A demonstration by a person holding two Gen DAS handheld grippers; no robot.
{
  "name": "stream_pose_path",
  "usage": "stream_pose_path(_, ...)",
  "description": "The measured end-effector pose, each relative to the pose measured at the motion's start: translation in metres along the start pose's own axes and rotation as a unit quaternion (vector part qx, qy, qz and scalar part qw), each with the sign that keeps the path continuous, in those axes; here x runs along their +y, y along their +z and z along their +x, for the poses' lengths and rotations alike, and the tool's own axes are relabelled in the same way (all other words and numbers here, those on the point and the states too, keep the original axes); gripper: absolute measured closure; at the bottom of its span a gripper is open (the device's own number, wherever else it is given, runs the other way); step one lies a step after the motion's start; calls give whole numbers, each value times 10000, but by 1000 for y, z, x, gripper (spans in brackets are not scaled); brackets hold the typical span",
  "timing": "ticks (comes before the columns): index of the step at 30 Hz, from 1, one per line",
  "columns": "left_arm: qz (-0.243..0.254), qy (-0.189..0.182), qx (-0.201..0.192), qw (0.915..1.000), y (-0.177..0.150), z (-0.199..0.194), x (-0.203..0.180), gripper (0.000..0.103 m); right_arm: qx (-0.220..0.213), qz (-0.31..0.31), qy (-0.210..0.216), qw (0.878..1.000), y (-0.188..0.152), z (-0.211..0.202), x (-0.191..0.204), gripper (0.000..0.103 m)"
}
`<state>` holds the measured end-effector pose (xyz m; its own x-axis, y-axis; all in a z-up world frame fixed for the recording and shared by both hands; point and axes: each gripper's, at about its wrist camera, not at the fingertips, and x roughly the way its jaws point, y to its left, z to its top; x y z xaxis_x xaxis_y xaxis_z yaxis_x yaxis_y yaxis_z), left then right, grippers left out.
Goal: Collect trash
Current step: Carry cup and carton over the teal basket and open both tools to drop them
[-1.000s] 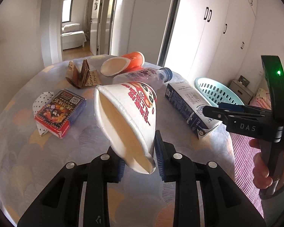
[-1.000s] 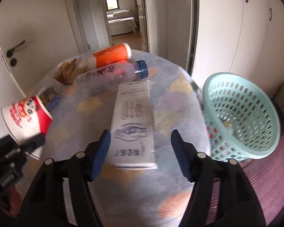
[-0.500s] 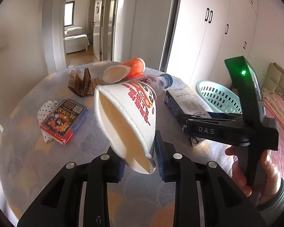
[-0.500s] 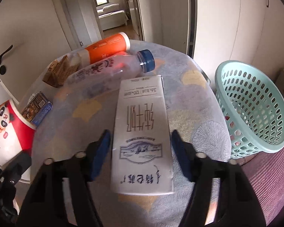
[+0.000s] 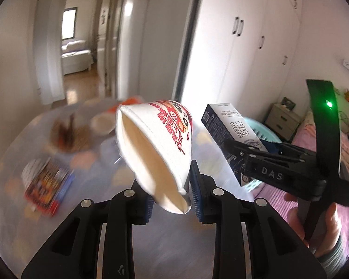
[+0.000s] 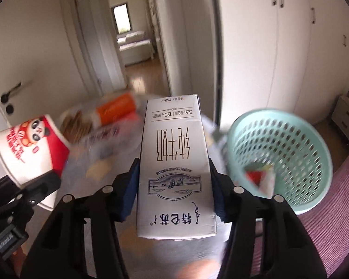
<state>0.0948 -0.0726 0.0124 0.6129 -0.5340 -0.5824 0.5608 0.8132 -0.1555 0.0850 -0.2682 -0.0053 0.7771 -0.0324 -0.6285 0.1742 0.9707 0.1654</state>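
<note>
Currently milk carton [image 6: 175,169] clamped flat between pads of right gripper [image 6: 174,183], lifted off table [image 6: 104,172], long axis pointing away from camera, base end toward wrist. Paper cup [image 5: 154,146] pinched at squashed rim by left gripper [image 5: 172,190], mouth flattened, body sticking up and forward, also clear of table.

Mint basket [image 6: 283,158] on floor, just right of table edge; some red-and-white scrap already inside.

Doing the step well, as judged:
- Swing carton right until fully over basket opening before opening jaws; carton is long, so tip far end down first to avoid bridging rim.
- Keep left gripper and cup out of the right gripper's path; both close together in left wrist view.
- Drop low; light perforated basket could tip if rim gets struck.
- Cup grip sits on a crushed edge only, could slip; no fast swings.

Readable text:
- Carton: "250mL", "3.6", "120", large Chinese characters 纯牛奶, brand script 特仑苏, landscape emblem. Upside down to the camera.
- Cup: red band, panda face, red Chinese print, not legible.
- Right gripper body in left view: "DAS", green LED lit.

Left on table, blurred: orange bottle [image 6: 115,111], brown paper wrapper [image 5: 69,132], red and blue box [image 5: 47,187].
</note>
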Motion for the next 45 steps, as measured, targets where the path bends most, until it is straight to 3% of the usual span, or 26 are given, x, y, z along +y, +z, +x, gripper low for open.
stream_pose_path(7, 197, -439, -132, 9988, 64, 52, -55, 77, -606, 321, -498, 9964, 39, -29, -64, 52)
stream_pose_path(11, 309, -720, 88, 9969, 86, 97, -91, 77, -688, 679, -804, 9921, 49, -30, -109, 52)
stream_pose_path(17, 329, -1010, 722, 9917, 87, 169, -130, 77, -297, 1396, -1242, 9819, 44, -4, -176, 52)
stream_pose_path(20, 475, -803, 1023, 9904, 79, 209, -147, 77, 20, 1709, -1387, 9755, 35, 15, -201, 52)
stream_pose_path(24, 655, -694, 1210, 9881, 72, 229, -160, 73, 252, 1874, -1482, 9707, 25, 34, -218, 50)
stream_pose_path(25, 702, -670, 1186, 9882, 72, 231, -161, 56, 261, 1893, -1475, 9704, 25, 37, -218, 49)
stream_pose_path(27, 749, -602, 1017, 9902, 71, 226, -162, 38, 313, 1922, -1462, 9699, 25, 42, -220, 45)
stream_pose_path(31, 833, -680, 893, 9902, 67, 204, -163, 38, 317, 1890, -1450, 9707, 24, 40, -216, 44)
stream_pose_path(36, 668, -772, 588, 9930, 63, 165, -135, 38, 227, 1763, -1303, 9754, 19, 26, -204, 44)
stream_pose_path(45, 133, -510, -25, 9986, 62, 78, -75, 38, -328, 1092, -725, 9908, 41, -15, -119, 44)
